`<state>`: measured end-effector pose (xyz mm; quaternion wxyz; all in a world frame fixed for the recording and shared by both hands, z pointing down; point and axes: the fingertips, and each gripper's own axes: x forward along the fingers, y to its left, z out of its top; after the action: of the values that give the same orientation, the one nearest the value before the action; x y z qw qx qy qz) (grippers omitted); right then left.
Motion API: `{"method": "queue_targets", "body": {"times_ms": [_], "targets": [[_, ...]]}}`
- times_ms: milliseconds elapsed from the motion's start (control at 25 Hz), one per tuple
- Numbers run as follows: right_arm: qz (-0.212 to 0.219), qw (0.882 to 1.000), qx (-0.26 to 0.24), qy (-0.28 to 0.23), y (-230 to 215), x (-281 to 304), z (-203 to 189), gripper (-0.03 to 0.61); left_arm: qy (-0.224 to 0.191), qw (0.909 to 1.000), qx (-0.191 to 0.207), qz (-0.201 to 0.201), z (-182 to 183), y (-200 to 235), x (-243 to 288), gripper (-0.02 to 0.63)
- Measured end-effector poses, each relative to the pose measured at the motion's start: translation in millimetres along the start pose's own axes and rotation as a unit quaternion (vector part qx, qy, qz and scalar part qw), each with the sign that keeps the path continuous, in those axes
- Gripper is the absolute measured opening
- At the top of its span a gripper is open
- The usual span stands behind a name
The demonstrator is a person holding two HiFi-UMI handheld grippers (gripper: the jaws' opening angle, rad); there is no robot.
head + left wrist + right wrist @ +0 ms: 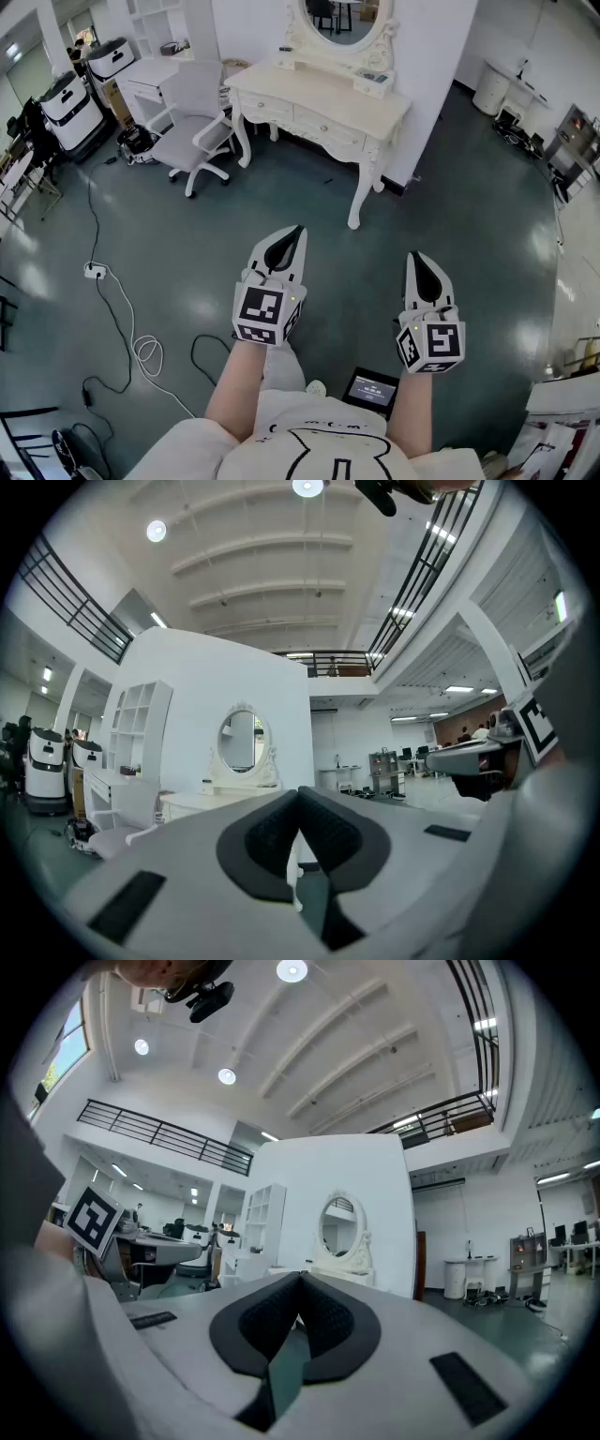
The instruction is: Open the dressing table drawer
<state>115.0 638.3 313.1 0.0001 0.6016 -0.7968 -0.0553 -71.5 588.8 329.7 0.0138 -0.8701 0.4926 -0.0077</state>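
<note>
A cream dressing table (319, 94) with an oval mirror (342, 23) stands against a white wall panel, well ahead of me across the floor. Its front drawers (328, 127) look closed. My left gripper (298, 230) and right gripper (415, 255) are held side by side over the dark floor, far short of the table. Both are shut with nothing between the jaws. The left gripper view shows its gripper (298, 791) with tips meeting, and the mirror (242, 742) small in the distance. In the right gripper view that gripper (300, 1277) is shut too, with the mirror (339, 1227) beyond.
A white office chair (197, 131) stands left of the dressing table, next to a white desk (155, 75). A cable (122, 319) trails over the floor at left. A small screen device (373, 389) lies by my feet. Machines (70, 103) stand at far left.
</note>
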Motion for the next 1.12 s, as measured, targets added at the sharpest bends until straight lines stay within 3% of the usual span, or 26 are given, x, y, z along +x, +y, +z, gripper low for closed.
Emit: {"method": "queue_targets", "body": {"times_ms": [480, 920, 1120], "targets": [[0.007, 1.000, 0.000, -0.012, 5, 1, 6, 0.012, -0.009, 0.9999, 0.005, 0.011, 9, 8, -9, 0.008], [0.022, 1.000, -0.007, -0.005, -15, 102, 3, 0.012, -0.015, 0.9998, -0.002, 0.008, 13, 61, 78, 0.008], [0.009, 1.000, -0.004, 0.003, -28, 156, -2, 0.012, -0.016, 0.9998, -0.002, 0.006, 14, 94, 123, 0.008]]}}
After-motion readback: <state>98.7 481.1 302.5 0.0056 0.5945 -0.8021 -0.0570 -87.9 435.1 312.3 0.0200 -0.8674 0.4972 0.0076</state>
